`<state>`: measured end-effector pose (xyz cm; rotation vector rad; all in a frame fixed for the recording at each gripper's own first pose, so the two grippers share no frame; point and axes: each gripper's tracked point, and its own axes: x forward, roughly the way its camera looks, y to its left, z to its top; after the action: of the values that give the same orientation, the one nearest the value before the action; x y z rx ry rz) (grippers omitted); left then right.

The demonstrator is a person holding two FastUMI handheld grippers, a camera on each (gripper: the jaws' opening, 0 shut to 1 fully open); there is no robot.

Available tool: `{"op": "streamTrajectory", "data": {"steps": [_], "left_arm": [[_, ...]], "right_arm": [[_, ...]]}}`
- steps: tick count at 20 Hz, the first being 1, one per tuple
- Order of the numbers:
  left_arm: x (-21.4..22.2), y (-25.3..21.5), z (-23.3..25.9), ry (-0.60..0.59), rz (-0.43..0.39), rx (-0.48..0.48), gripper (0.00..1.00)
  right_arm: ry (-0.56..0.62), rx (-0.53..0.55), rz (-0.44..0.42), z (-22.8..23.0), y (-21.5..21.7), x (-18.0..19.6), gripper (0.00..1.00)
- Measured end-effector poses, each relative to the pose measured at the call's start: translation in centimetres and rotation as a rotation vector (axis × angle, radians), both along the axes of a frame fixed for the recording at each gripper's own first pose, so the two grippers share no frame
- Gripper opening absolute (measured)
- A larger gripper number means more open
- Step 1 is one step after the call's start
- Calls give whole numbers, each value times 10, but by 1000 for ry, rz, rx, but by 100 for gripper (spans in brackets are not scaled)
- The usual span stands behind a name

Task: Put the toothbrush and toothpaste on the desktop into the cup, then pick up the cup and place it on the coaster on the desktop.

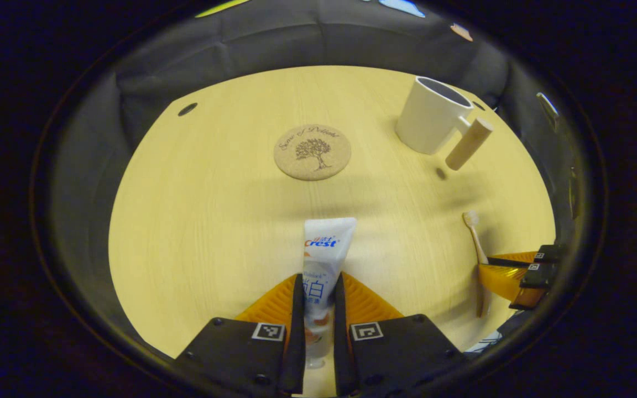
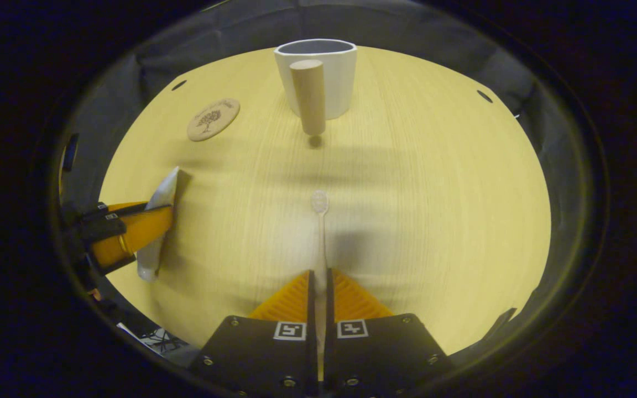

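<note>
The left gripper (image 1: 317, 293) clamps the toothpaste tube (image 1: 321, 260), its cap end hidden between the fingers. The right gripper (image 2: 318, 290) pinches the toothbrush (image 2: 320, 232), seemingly off the desktop (image 2: 434, 210); the handle's rear is hidden.

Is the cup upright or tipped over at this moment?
Upright: the cup stands on the table with its open rim up, handle toward the right gripper view's camera. Its contents cannot be told.

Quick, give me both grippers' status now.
Left gripper: jaws closed on the toothpaste.
Right gripper: jaws closed on the toothbrush.
</note>
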<state>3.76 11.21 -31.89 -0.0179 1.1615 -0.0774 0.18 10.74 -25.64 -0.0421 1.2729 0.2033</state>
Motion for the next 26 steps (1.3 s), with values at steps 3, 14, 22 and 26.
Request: {"op": "streamTrajectory", "data": {"steps": [3, 14, 22, 26], "left_arm": [[1, 2, 0, -27, 22, -17, 16], [6, -5, 37, -188, 30, -80, 16], [18, -1, 100, -395, 110, -145, 16], [30, 3, 130, -490, 128, -157, 16]], "right_arm": [[-28, 16, 15, 2, -2, -2, 3], [-217, 216, -49, 38, 14, 13, 2], [-548, 337, -44, 115, 30, 37, 2], [-656, 358, -43, 144, 37, 63, 3]]}}
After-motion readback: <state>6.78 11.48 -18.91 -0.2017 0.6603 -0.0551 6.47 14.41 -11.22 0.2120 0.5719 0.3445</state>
